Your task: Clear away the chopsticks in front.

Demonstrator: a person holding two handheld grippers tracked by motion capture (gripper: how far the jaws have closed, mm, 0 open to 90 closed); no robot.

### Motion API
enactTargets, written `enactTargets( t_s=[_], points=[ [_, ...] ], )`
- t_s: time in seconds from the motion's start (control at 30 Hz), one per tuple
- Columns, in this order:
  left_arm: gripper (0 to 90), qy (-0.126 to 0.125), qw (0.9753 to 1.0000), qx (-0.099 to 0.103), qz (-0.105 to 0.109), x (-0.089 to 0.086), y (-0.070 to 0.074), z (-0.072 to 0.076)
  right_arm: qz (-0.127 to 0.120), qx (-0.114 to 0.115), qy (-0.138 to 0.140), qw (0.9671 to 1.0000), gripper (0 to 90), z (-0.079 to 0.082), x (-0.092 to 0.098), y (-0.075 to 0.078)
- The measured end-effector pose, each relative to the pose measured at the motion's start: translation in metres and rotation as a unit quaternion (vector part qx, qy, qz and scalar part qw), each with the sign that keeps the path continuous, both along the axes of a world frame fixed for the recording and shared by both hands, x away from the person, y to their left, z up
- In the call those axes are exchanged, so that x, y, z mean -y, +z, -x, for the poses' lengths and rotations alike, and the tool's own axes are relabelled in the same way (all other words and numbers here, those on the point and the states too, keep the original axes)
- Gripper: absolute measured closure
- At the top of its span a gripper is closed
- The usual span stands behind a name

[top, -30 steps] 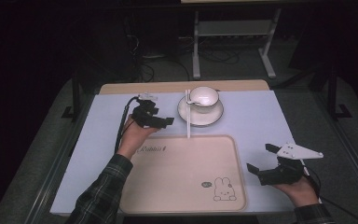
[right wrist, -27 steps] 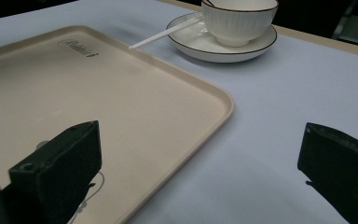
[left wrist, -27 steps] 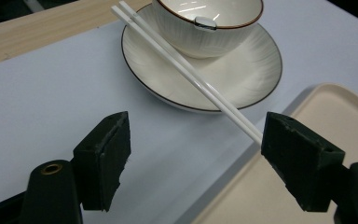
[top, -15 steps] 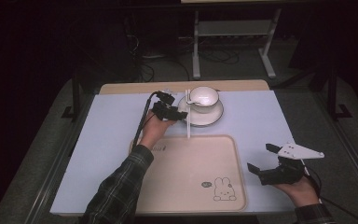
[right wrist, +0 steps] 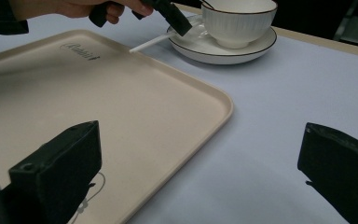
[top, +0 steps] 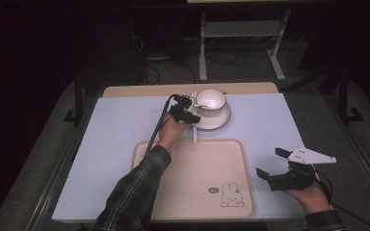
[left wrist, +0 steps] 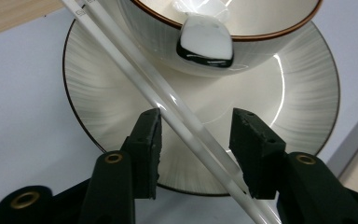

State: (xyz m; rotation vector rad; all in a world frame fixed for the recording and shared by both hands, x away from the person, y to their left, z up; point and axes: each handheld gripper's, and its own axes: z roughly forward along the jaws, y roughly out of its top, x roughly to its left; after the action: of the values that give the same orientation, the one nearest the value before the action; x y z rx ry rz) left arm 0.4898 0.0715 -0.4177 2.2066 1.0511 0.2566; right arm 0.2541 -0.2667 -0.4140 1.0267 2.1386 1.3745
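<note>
the far ends of the glossy white chopsticks [left wrist: 177,112] are cut off, yet they run between the parted jaws of the left gripper [left wrist: 193,144], unclamped, over a ribbed white saucer [left wrist: 98,107] under a brown-rimmed cup [left wrist: 265,35].

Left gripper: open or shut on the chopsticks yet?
Open. The left gripper straddles the chopsticks, with gaps showing beside both jaws.
</note>
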Motion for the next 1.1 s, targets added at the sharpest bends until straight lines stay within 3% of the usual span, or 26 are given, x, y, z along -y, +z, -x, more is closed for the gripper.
enactTargets(
  t_s=[0.77, 0.9, 1.1],
  points=[
    [72.5, 0.036, 0.9981, 0.028, -0.043, 0.000, -0.005, -0.030, -0.005, -0.002, 0.000, 1.0000, 0.0, 0.000, 0.002, 0.000],
    [69.5, 0.039, 0.9981, 0.028, -0.038, -0.003, -0.003, -0.030, -0.005, -0.002, 0.001, 1.0000, 0.0, 0.000, 0.002, 0.000],
    [65.0, 0.035, 0.9985, 0.038, -0.015, -0.018, 0.018, -0.018, -0.004, -0.002, 0.001, 1.0000, 0.0, 0.000, 0.002, 0.000]
  ],
)
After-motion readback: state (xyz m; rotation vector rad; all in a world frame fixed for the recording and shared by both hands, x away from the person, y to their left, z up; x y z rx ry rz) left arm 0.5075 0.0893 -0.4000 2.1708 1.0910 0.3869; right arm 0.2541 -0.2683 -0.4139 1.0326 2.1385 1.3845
